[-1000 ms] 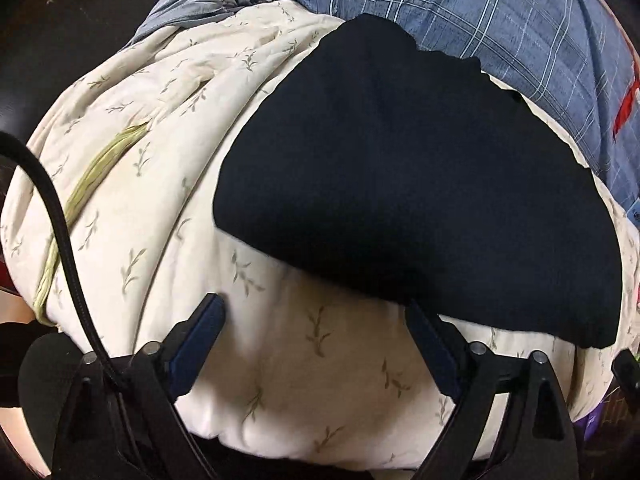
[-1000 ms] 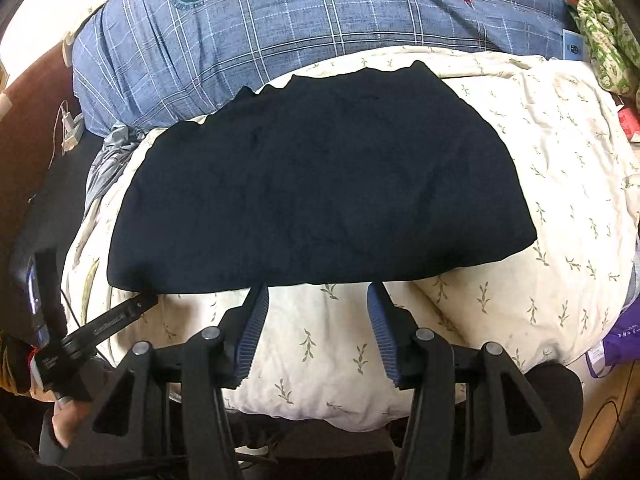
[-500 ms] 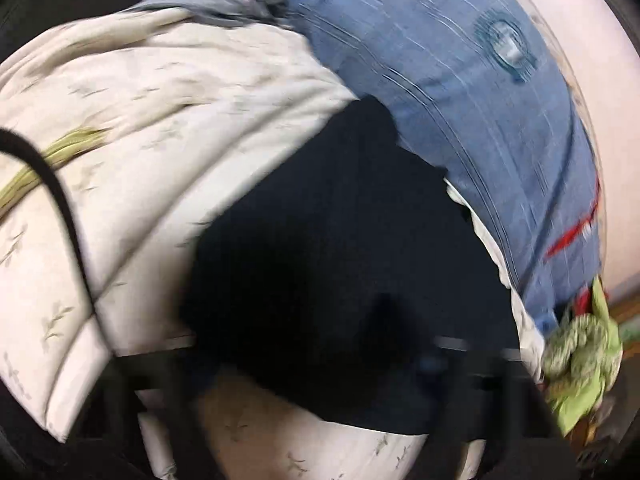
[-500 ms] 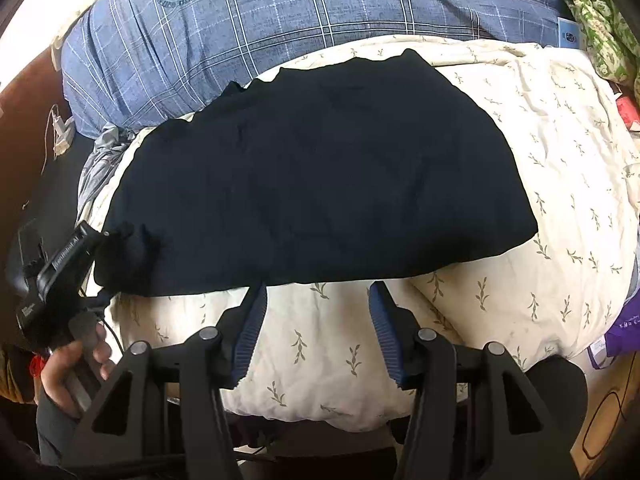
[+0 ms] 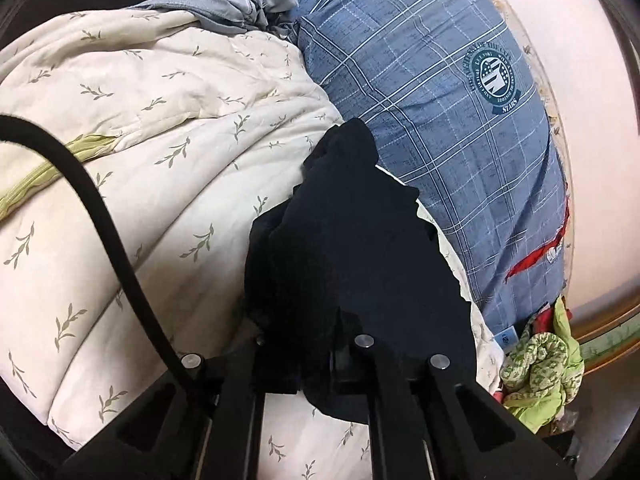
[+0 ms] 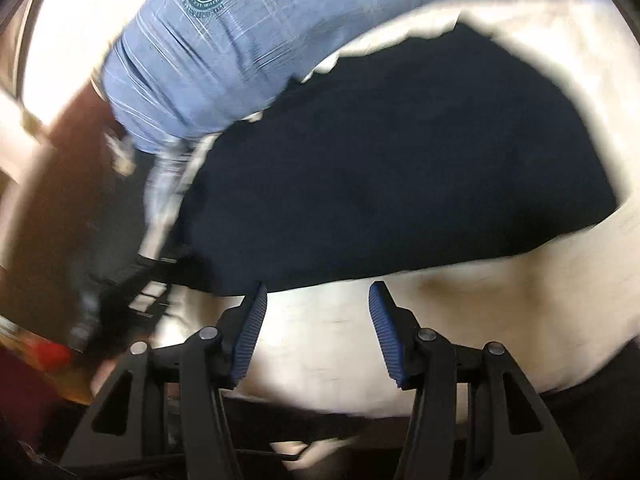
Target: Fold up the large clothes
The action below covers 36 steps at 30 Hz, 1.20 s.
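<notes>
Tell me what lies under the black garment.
The black garment lies on the cream leaf-print comforter, which shows around its edges. The blue plaid pillow sits behind. Anything directly beneath the cloth is covered.

dark navy garment (image 6: 400, 168) bunched, partly spread flat

- Left gripper (image 5: 316, 364) clamped on bunched edge of dark garment (image 5: 360, 248).
- Garment lies on cream leaf-print quilt (image 5: 160, 184).
- Blue plaid pillow (image 5: 440, 92) beyond.
</notes>
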Each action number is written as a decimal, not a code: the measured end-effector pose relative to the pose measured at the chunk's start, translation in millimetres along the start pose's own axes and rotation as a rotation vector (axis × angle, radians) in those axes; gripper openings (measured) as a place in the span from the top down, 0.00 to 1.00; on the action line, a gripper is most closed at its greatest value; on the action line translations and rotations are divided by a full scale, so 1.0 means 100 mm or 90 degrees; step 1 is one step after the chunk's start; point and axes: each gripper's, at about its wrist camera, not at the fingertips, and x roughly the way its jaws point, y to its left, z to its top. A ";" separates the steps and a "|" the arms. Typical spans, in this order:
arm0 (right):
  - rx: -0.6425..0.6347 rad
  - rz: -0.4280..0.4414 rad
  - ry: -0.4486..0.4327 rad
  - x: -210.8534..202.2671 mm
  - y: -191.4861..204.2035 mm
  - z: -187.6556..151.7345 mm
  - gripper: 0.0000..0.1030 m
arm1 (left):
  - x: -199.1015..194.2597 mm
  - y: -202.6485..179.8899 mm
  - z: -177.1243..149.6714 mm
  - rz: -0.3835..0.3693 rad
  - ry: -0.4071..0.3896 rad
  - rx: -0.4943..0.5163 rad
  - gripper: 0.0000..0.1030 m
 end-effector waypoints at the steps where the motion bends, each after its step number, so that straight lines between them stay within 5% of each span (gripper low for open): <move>1: -0.038 -0.007 -0.001 0.06 0.13 0.00 0.48 | 0.02 0.01 0.00 0.003 0.011 0.002 0.94; 7: -0.325 -0.076 -0.019 0.42 0.97 -0.21 0.43 | 0.10 0.20 0.12 0.006 0.108 -0.001 0.77; 8: -0.337 -0.071 -0.017 0.46 1.00 -0.22 0.43 | 0.07 0.22 0.16 0.014 0.121 0.000 0.69; 10: -0.361 -0.070 -0.010 0.59 1.10 -0.26 0.43 | -0.11 0.27 0.30 0.033 0.122 0.001 0.25; 11: -0.365 -0.066 -0.002 0.62 1.11 -0.27 0.43 | -0.20 0.28 0.38 0.032 0.112 0.004 0.14; 15: -0.314 0.012 0.046 0.80 1.15 -0.31 0.42 | -0.45 0.15 0.89 0.018 0.094 0.059 0.12; 23: -0.125 0.111 0.109 1.26 1.04 -0.30 0.42 | 0.58 -0.35 1.74 -0.004 0.262 0.123 0.11; 27: -0.091 0.091 0.107 1.22 0.95 -0.21 0.42 | 1.10 -0.38 1.80 0.027 0.322 0.130 0.11; 32: -0.173 0.027 0.058 0.86 0.96 -0.23 0.36 | 1.52 -0.46 1.74 0.038 0.362 0.158 0.11; 36: -0.144 0.045 0.064 0.91 0.84 -0.24 0.34 | 1.72 -0.63 1.80 0.032 0.361 0.180 0.11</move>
